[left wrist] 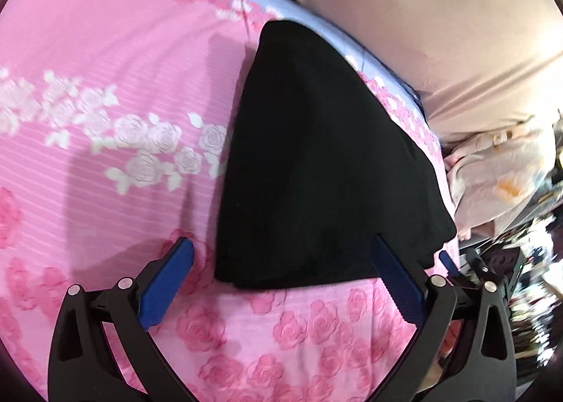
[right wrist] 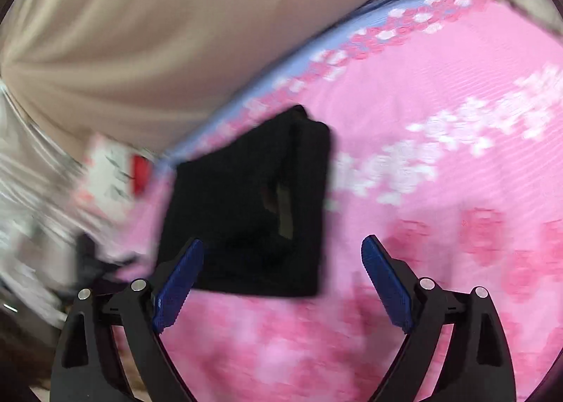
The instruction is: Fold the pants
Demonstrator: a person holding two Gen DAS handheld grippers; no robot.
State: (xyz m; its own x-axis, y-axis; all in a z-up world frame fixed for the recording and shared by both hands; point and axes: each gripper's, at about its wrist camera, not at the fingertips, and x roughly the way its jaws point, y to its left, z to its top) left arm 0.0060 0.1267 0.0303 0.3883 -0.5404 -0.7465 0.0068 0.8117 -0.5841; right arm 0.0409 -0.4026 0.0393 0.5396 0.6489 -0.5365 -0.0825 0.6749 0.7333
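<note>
One folded pair of black pants, two spread grippers

The left gripper is spread wide with nothing pinched, its two blue pads just short of the pants; the right gripper is likewise spread and empty. The pants lie as one folded bundle on the pink rose-print bedspread, with beige fabric beyond them.

The folded pants lie on the bedspread covering the bed, near its far edge. Behind that edge hangs a curtain. In the left wrist view the left gripper hovers at the pants' near edge; the right gripper sits before the pants, its left finger over their near corner.
</note>
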